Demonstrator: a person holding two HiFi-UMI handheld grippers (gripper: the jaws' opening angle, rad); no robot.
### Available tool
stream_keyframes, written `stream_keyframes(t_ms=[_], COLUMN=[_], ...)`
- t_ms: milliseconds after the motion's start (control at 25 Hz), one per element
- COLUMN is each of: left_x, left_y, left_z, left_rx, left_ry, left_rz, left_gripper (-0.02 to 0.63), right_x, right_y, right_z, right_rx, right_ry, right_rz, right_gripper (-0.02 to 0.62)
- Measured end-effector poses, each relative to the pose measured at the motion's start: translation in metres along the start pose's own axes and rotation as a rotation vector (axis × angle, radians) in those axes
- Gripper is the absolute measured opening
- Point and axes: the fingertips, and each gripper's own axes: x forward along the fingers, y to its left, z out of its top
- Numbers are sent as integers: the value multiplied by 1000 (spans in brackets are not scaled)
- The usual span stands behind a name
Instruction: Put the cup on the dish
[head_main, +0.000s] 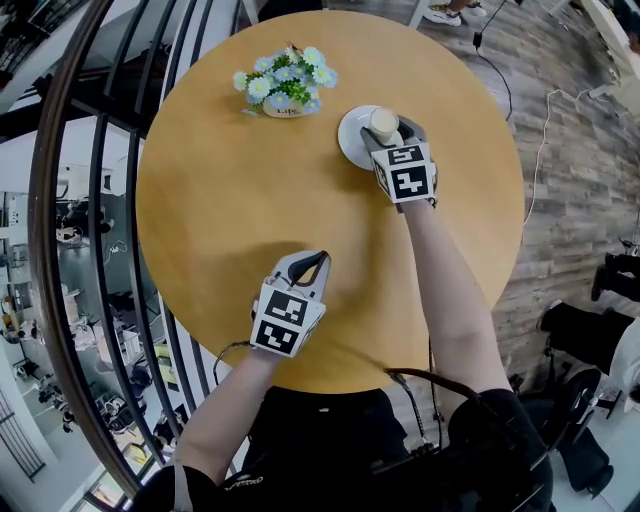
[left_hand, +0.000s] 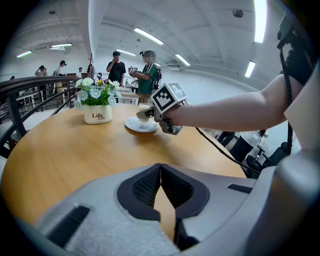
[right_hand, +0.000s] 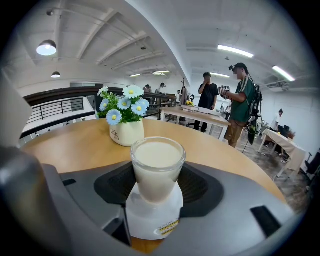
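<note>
In the upper right, the right tongs (head_main: 386, 130) clamp the upright cup (head_main: 383, 121), which seems to stand squarely on the dish (head_main: 349, 141). The left tongs (head_main: 306, 268), pressed together and empty, hover well apart, lower down the table (head_main: 220, 210).

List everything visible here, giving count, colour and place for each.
table: one, round, light wood, under everything.
flower pot: one, white, blue and white flowers, far side of the table.
dish: one, white, right of the flower pot.
cup: one, clear glass with creamy liquid, on the dish.
railing: one, dark, curving past the table's left.
people: several, standing in the background hall.
left gripper: one, grey, jaws together, over the near part of the table.
right gripper: one, grey, jaws closed on the cup.
</note>
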Motion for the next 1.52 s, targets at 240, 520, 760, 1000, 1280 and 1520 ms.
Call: stream_keyframes(t_ms=[240, 520, 760, 1000, 1280, 1520], left_x=[0, -1, -2, -2, -1, 2], left_y=[-1, -1, -1, -2, 0, -1], left_z=[0, -1, -3, -2, -3, -2], left_rx=[2, 5, -5, -6, -12, -10], left_ry=[-2, -5, -4, -1, -4, -4], left_rz=[-6, -10, -8, -15, -9, -7], left_gripper=[6, 6, 6, 6, 6, 6], right_x=[4, 6, 7, 8, 8, 9], right_y=[3, 6, 5, 6, 6, 6], right_z=[-10, -13, -13, -12, -11, -11], right_rx=[22, 36, 34, 29, 26, 20], right_ry=[15, 12, -16, -32, -32, -33], right_rz=[15, 19, 25, 34, 34, 40], right_gripper=[256, 256, 256, 256, 256, 256])
